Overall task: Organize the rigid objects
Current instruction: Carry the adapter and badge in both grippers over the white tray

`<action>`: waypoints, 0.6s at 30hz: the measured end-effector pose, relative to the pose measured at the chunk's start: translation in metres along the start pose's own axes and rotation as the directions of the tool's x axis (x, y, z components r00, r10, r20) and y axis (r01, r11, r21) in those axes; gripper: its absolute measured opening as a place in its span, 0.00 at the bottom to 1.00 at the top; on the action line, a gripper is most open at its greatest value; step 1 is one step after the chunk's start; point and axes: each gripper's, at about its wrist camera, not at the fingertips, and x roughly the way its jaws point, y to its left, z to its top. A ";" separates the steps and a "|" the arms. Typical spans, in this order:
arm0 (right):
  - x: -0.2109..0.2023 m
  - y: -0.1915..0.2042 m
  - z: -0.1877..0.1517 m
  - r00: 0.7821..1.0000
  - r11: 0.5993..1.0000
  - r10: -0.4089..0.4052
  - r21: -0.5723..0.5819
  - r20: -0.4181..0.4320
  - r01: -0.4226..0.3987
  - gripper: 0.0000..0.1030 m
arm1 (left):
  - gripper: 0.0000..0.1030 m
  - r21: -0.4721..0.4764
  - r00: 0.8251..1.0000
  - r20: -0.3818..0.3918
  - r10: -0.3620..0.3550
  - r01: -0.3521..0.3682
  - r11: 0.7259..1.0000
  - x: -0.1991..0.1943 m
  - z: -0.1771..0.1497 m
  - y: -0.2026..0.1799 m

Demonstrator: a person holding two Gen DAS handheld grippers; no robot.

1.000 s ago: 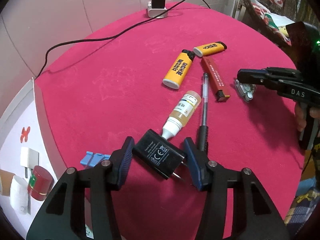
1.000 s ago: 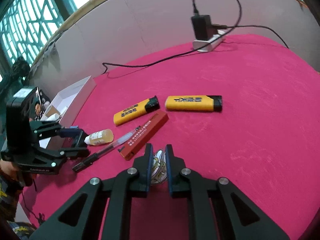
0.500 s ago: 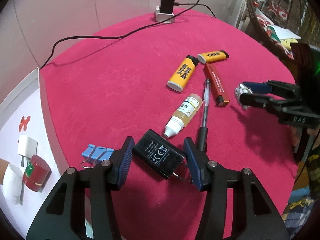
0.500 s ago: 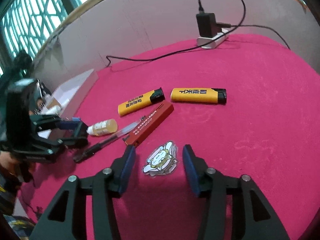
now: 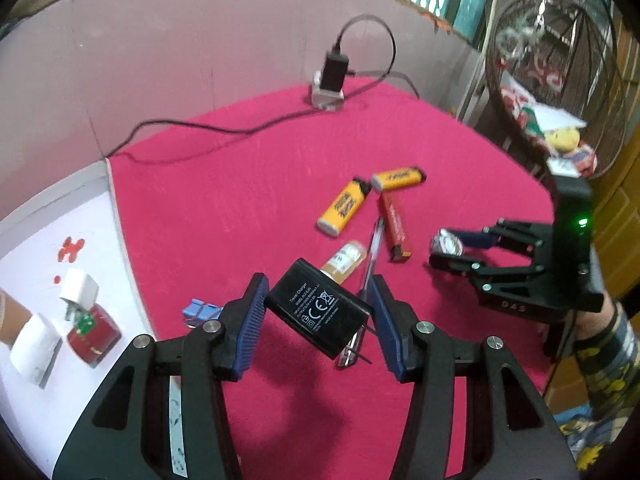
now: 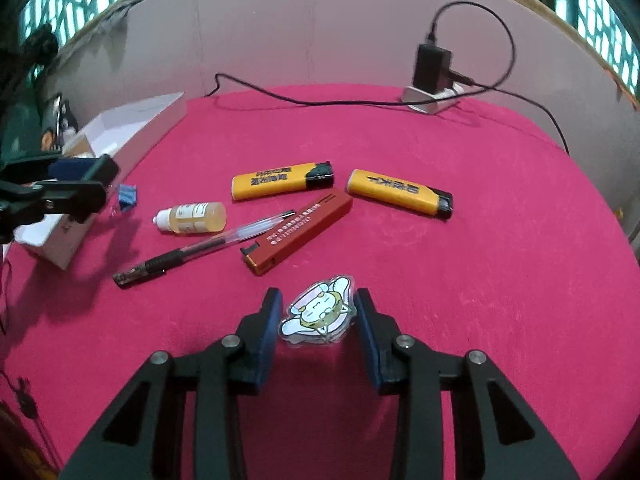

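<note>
Where the left gripper looks along its blue-padded fingers, a black travel charger is pinched between them, tilted, its two metal prongs pointing down toward the red tablecloth — it is held above the cloth, not lying on it. Just beyond the left pad lies a blue binder clip. Past the charger lie a small dropper bottle of amber liquid and a clear pen with a black grip, side by side. Further out are a red lighter and two yellow lighters, the second one almost touching the cap of the first.

In its own view the right gripper has its fingers spread — the cartoon acrylic charm sits between the pads, and whether the pads touch it or it rests on the cloth I cannot tell. In the left wrist view the same charm shows at the tips of that gripper.

At the left edge of the table stands an open white box; inside it are a white plug, a red cylindrical item and another white item. At the far edge a black adapter stands in a white power strip, its black cable trailing across the cloth.
</note>
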 end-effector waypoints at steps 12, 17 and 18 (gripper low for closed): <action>-0.054 0.008 0.036 0.985 0.996 0.061 0.055 0.164 -0.071 0.35 | 0.49 -0.096 0.987 0.149 0.066 -0.052 0.994 -0.056 -0.004 0.029; -0.068 0.035 0.056 0.972 0.995 0.102 -0.006 0.214 -0.103 0.35 | 0.49 -0.153 0.974 0.198 0.113 -0.084 0.985 -0.081 -0.016 0.049; -0.070 0.040 0.060 0.969 0.994 0.112 -0.017 0.220 -0.111 0.35 | 0.49 -0.162 0.971 0.205 0.119 -0.087 0.983 -0.085 -0.017 0.052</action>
